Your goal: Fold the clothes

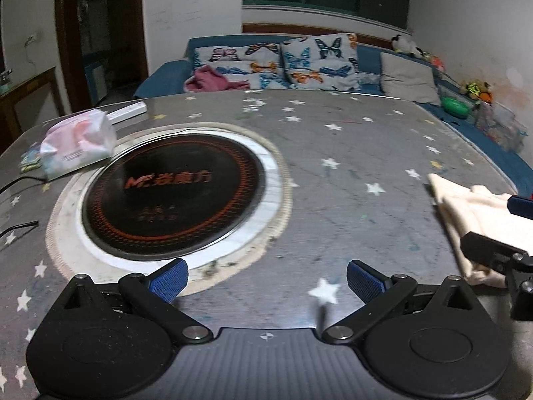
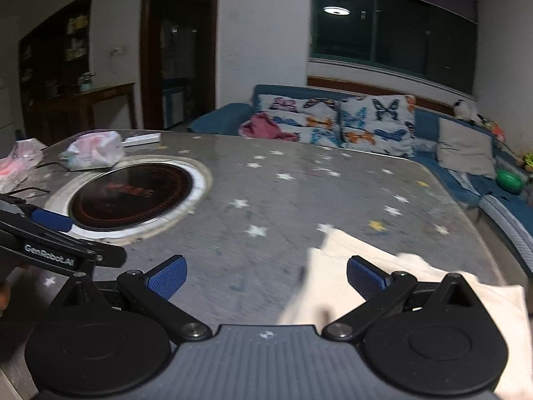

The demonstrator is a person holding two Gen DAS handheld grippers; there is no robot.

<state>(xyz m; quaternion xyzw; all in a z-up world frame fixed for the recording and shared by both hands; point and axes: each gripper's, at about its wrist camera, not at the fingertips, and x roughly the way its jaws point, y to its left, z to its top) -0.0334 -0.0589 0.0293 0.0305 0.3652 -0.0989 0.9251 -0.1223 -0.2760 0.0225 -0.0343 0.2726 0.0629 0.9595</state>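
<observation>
Cream-coloured soft cotton garment (image 2: pixel 416 286) lies on the near right part of a large grey tabletop printed with white stars (image 1: pixel 333 173), already doubled into at least a few layers, its edges stacked and a corner pointing toward the middle of the table. Whether it is part-folded or as folded as it will get cannot be judged from these views. Behind the table runs a long blue fabric sofa (image 1: pixel 166 73) with butterfly-print cushions (image 1: pixel 319 63) and a crumpled pink garment (image 1: pixel 213 80) on its seat.

Set into the table's left half is a round black glass cooktop with an orange ring pattern and a pale rim (image 1: pixel 173 193). Beyond it sit a soft white-and-pink plastic tissue pack (image 1: pixel 80 143) and a slim white remote-like bar (image 1: pixel 128 111).

The left gripper (image 1: pixel 266 280) hovers over bare tabletop beside the cooktop, its blue pads spread wide and holding nothing. The right gripper (image 2: pixel 266 276) hangs over the cloth's left edge, likewise spread, with only its right pad above fabric.

The cloth looks light, limp and easily dragged across the smooth top; layers would likely slide apart. A sensible hold would be at two corners of one edge, pinching all layers together.
</observation>
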